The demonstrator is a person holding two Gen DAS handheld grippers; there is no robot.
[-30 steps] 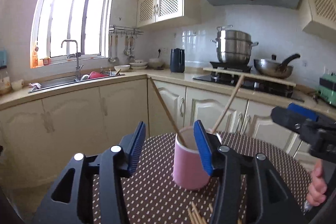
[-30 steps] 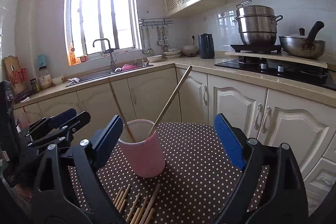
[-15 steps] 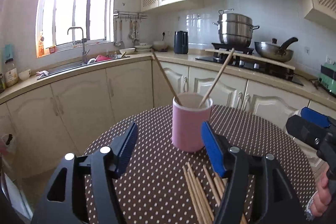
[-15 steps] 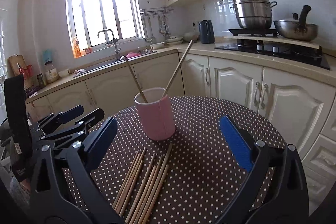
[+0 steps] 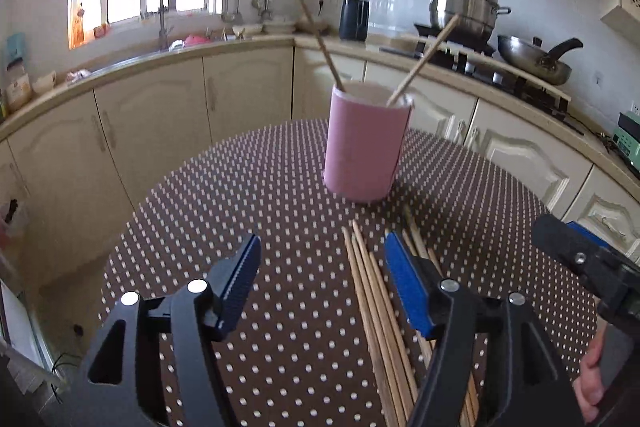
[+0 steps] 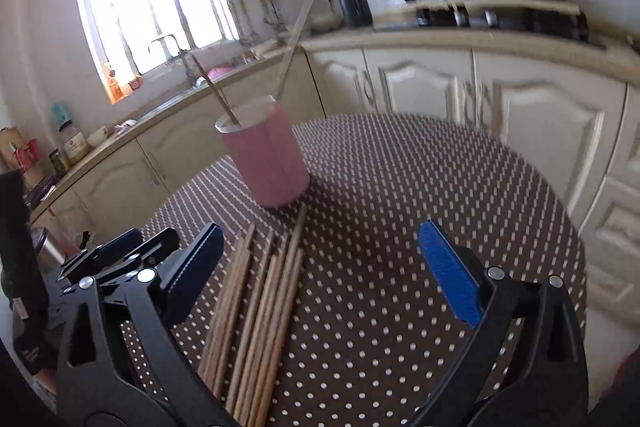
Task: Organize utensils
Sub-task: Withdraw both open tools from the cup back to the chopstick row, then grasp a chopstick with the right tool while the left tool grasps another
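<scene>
1. Both tongs stand wide and empty: left gripper (image 5: 322, 281), right gripper (image 6: 318, 267).
2. Loose chopsticks (image 6: 260, 307) lie at six o'clock of the pink cup (image 6: 266, 163) on the dotted table (image 6: 400, 227).
3. Likely light, stiff, prone to rolling; pinching one mid-shaft seems best.

The cup (image 5: 366, 147) stands on the surface (image 5: 248, 195) in front of me. Two sticks (image 5: 424, 61) stand in the cup and lean apart. More sticks (image 5: 376, 291) lie flat on the surface, just in front of the cup and closer to me. Behind the surface runs the counter (image 5: 224, 47), with the sink (image 5: 132, 61) to the left and the pots (image 5: 466, 3) to the right.
</scene>
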